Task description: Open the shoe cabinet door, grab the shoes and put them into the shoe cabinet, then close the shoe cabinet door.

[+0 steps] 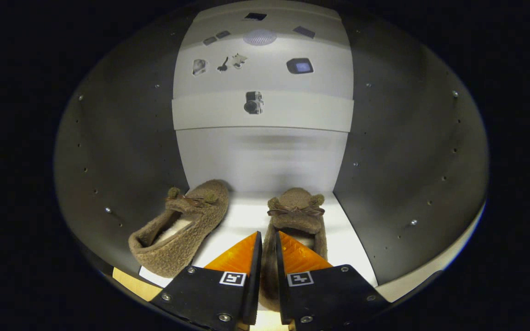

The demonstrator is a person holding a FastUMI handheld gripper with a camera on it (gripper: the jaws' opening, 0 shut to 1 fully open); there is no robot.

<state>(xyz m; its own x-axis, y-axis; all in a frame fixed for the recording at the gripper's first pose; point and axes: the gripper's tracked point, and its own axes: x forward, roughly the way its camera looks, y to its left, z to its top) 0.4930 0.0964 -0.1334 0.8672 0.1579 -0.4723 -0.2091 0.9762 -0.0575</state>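
**2 shoes inside the cabinet, gripper clamped on the right one**

The right shoe stands on the white shelf floor of the shoe cabinet, toe toward the back panel, bow and 2 pom-poms on top. Its heel wall sits pinched between the fingers of the hand-held gripper, which press on it from both sides (the gap between them is narrow and filled with the fuzzy brown collar).

The left shoe lies at about 10 o'clock from the fingertips, just beside the cabinet's dark left wall, angled so its toe points toward 1 o'clock and its pale lining shows. The 2 shoes are apart, with bare shelf between them.

Dark side walls dotted with small holes and screws rise on both sides. At 12 o'clock, beyond the shoes, stands the pale back panel; above it, a lighter band carries several small dark shapes, too blurred to identify.
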